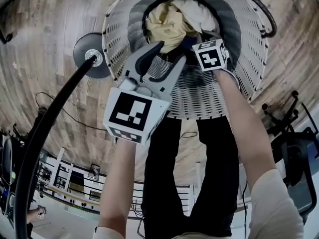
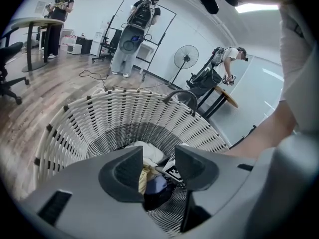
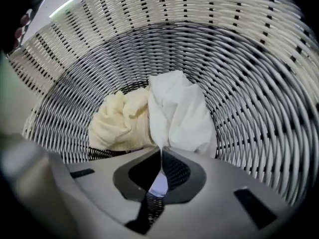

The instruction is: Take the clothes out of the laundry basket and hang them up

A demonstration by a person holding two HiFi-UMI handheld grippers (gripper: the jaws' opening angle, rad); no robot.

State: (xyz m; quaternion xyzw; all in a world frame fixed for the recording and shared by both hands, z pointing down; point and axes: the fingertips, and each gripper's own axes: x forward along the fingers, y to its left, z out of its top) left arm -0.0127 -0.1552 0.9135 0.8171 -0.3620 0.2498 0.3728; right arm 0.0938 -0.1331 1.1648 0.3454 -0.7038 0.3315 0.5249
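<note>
Wood-plank floor (image 1: 45, 29) all round. Across the room, seen from the left gripper view, are a pedestal fan (image 2: 186, 59) and other people (image 2: 133, 39), well apart from the action.

Biggest thing close up is the white wicker laundry basket (image 1: 239, 68): tall, round, w/ a black handle (image 1: 266, 19) on its rim. It stands right in front of the person's black trousers (image 1: 184, 173). A black pole (image 1: 45, 128) on a round dark base (image 1: 92, 54) stands just beside the basket's wall, on the L gripper's side.

Both arms reach fwd over the basket. The L gripper (image 1: 172, 51) hangs over the near rim, angled down, jaws wide apart w/ nothing caught btwn them. The gap looks straight down at the clothes.

The R gripper (image 1: 211, 55) is down inside the basket by the near wall. From above only its marker cube shows. Its own view has the jaws together, tips pinched on the lower edge of the white garment (image 3: 177, 111), w/ a bit of pale cloth showing in the slot behind the tips.

The clothes are all still heaped in the basket's bottom. A pale yellow garment (image 3: 119, 123) lies crumpled against the white one, touching it, on the L gripper's side. A dark blue piece (image 2: 155, 185), smallest of the lot, sits low against the near wall, mostly covered.
</note>
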